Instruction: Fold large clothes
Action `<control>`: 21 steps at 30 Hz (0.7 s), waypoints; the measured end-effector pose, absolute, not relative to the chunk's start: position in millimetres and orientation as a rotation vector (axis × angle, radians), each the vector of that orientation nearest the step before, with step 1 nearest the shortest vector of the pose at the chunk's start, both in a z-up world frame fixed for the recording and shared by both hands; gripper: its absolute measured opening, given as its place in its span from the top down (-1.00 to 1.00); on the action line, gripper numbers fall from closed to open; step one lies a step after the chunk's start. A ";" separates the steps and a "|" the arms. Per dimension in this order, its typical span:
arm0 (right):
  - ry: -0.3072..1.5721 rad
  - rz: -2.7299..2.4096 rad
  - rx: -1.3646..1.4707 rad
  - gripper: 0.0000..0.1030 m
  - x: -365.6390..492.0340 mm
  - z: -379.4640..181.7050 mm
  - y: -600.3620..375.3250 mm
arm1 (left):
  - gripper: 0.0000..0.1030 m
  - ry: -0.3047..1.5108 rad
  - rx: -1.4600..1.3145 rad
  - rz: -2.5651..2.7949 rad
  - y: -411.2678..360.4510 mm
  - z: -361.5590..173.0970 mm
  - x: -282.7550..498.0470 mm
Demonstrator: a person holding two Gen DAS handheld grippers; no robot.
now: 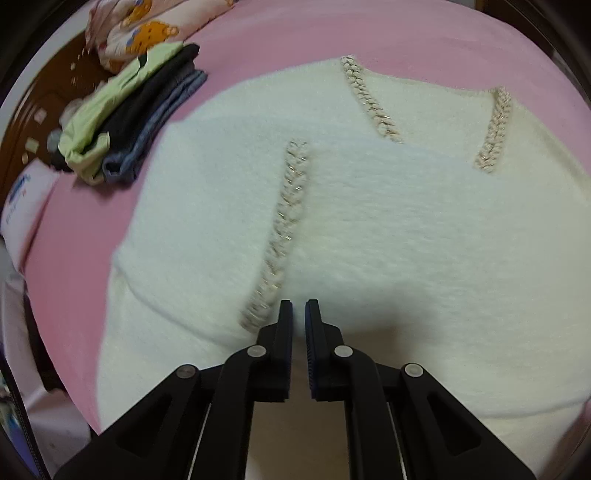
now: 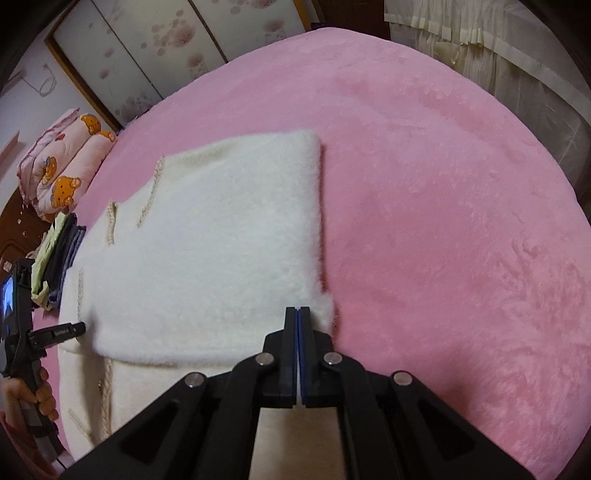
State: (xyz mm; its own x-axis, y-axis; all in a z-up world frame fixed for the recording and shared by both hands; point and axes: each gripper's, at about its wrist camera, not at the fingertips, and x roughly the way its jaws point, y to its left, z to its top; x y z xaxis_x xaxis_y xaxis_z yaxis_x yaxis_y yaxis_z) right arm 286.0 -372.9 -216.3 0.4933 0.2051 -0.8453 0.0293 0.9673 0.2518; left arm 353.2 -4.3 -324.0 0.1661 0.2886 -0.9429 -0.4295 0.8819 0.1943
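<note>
A fluffy white sweater (image 1: 369, 229) with beige braided trim lies on the pink bed (image 1: 332, 33). My left gripper (image 1: 299, 308) hovers over its near part, jaws slightly apart with nothing between them. In the right wrist view the sweater (image 2: 221, 236) has a part folded over its body. My right gripper (image 2: 299, 312) is shut at the folded part's near right corner; fabric shows behind its tips, but I cannot tell whether it is pinched. The left gripper (image 2: 79, 326) shows at the sweater's left edge, held by a hand.
A stack of folded clothes (image 1: 125, 118), green, black and blue, lies at the bed's left side; it also shows in the right wrist view (image 2: 59, 254). A bear-print quilt (image 2: 62, 162) lies behind it. Pink bed surface (image 2: 443, 221) spreads right of the sweater. Curtains (image 2: 498, 44) hang beyond.
</note>
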 end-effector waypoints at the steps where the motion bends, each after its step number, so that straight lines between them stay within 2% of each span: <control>1: 1.045 0.129 0.259 1.00 286.4 -214.2 -369.8 | 0.87 1.313 -0.159 0.508 -4.9 -324.3 353.1; 8: 1.120 0.411 0.415 1.00 304.3 -235.8 -316.5 | 0.80 1.307 -0.384 0.300 -53.5 -317.0 358.6; 15: 1.104 0.474 0.473 1.00 341.6 -254.3 -277.0 | 0.80 1.272 -0.421 0.144 -71.7 -330.1 396.8; 21: 1.080 0.431 0.538 1.00 389.4 -260.7 -279.7 | 0.80 1.240 -0.383 0.139 -67.6 -339.3 434.8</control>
